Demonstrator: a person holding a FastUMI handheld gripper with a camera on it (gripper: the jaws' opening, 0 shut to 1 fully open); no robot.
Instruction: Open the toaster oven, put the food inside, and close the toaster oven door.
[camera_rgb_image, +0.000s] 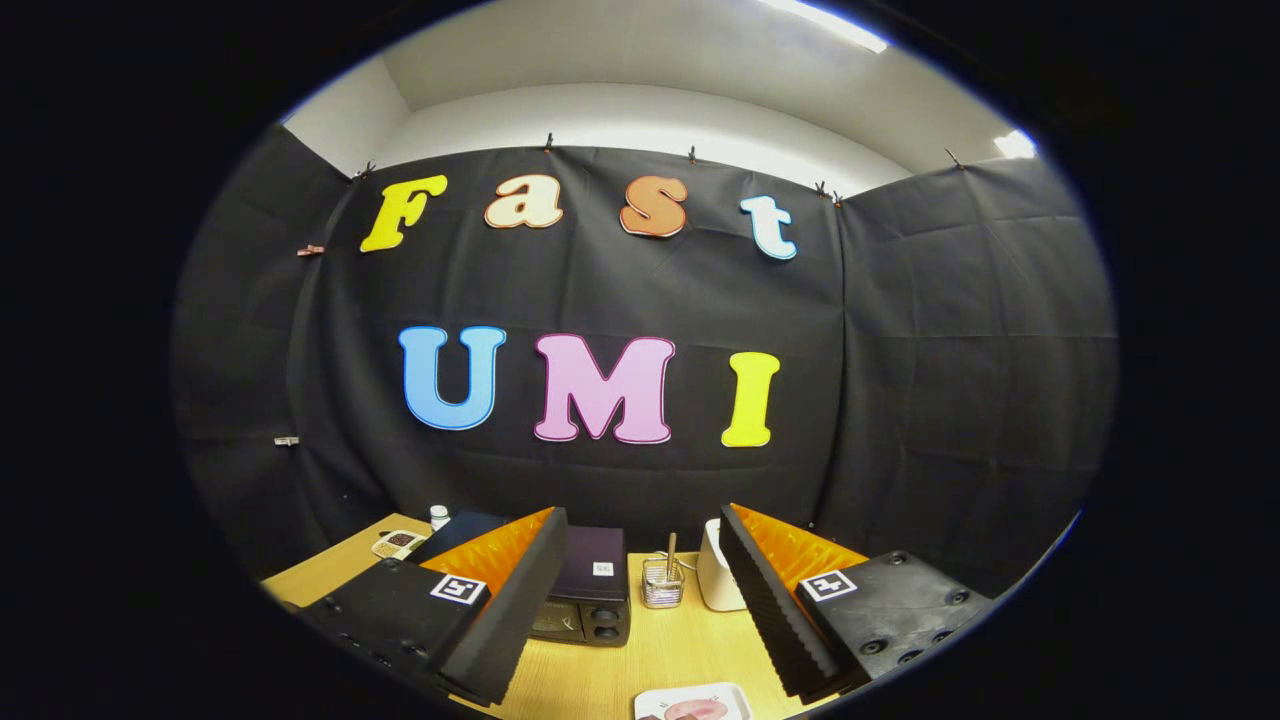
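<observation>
Tongs (640, 585) agape; holder (662, 582) ahead.

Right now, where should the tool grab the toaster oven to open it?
Probably its door, near the top edge, coming straight in from the front. The toaster oven sits upright on the wooden table facing the tool, just beyond its wide-open fingers, door shut. A finger hides part of the front, so I cannot make out a handle.
</observation>
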